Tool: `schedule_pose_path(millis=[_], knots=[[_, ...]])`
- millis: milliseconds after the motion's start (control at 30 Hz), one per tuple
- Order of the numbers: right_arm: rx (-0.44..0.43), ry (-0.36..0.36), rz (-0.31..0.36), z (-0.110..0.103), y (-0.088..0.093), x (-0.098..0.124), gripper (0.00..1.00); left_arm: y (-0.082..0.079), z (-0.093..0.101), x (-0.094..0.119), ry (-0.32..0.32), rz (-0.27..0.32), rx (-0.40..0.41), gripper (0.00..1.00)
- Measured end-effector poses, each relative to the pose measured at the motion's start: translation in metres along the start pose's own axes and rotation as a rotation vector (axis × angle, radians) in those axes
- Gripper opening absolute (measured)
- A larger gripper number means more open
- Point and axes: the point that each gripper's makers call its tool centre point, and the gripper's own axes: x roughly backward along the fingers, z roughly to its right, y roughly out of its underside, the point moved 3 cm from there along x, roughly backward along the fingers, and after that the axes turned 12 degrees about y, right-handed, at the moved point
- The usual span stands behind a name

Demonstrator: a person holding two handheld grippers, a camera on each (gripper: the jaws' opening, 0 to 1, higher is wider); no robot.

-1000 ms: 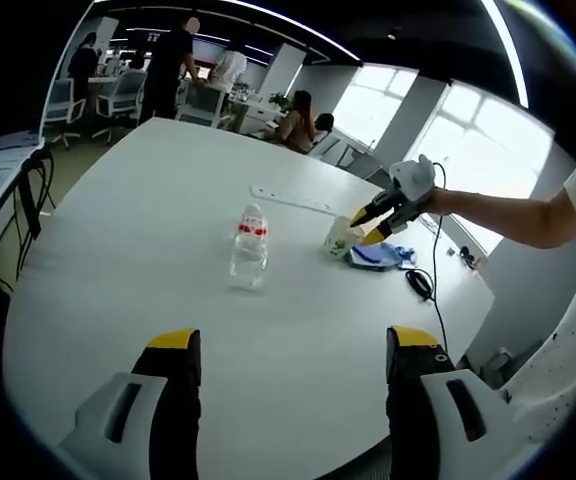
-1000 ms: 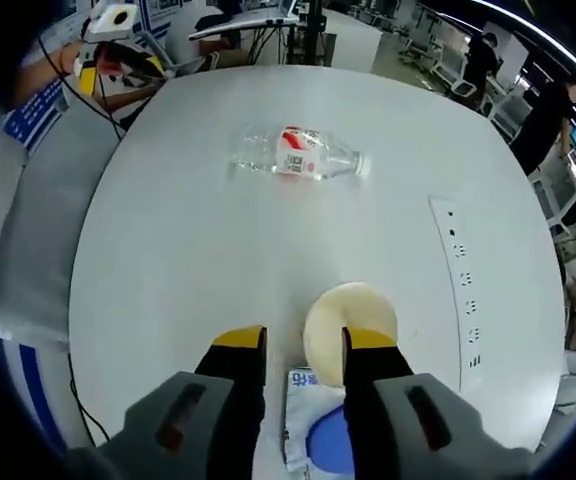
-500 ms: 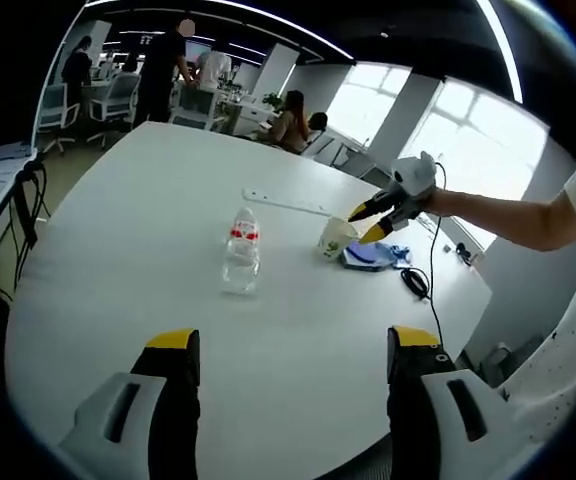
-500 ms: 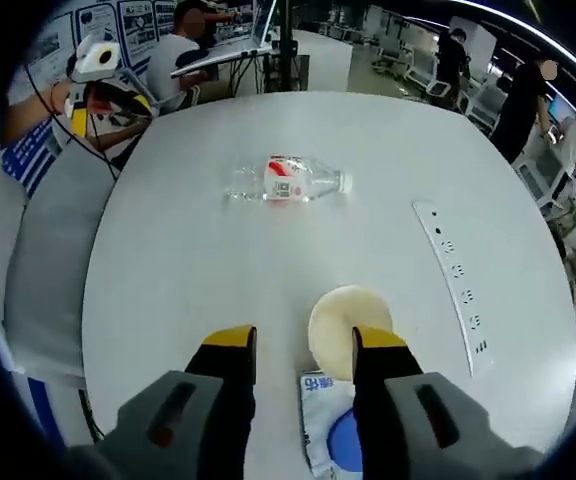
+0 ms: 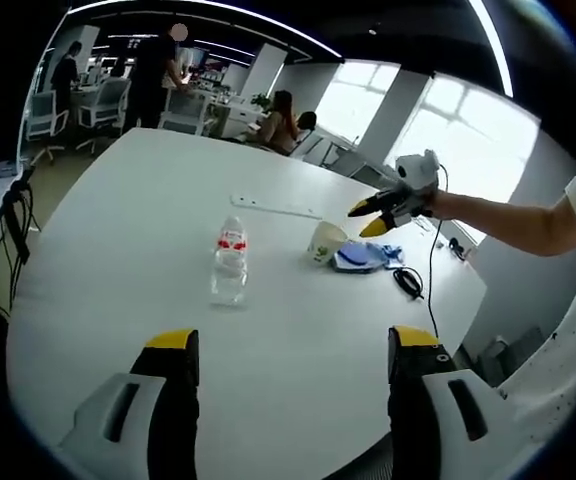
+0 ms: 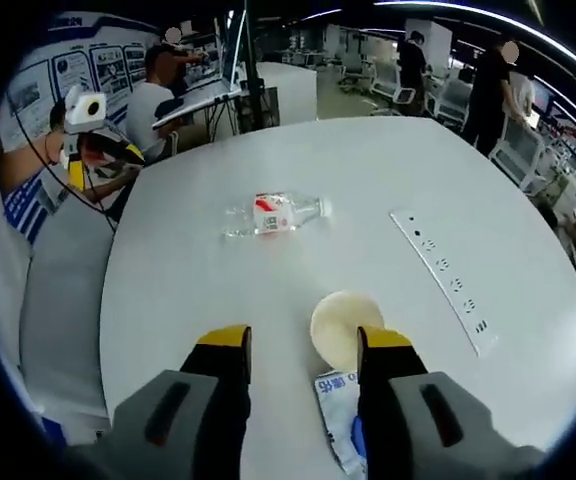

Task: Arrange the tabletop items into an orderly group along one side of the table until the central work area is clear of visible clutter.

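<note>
Clear water bottle lying on its side mid-table, long axis running across the right gripper view, cap pointing toward the power strip, paper cup sitting just beyond the right gripper, blue packet lying beside it, left gripper hovering wide open and empty, right gripper open, gripping nothing

Left hand-held gripper and right hand-held gripper, jaws parted, both empty.

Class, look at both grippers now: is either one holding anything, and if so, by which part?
Nothing is held: the left gripper and the right gripper are both open and empty.
</note>
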Motion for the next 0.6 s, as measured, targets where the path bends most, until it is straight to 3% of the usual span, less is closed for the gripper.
schedule_pose_path(millis=[300, 600], knots=[[-0.178, 0.014, 0.080, -0.005, -0.001, 0.021, 0.46, -0.012, 0.010, -0.008, 0.037, -0.004, -0.026, 0.79], [-0.270, 0.027, 0.149, -0.009, -0.011, 0.038, 0.46, -0.018, 0.017, -0.013, 0.063, -0.016, -0.044, 0.79]])
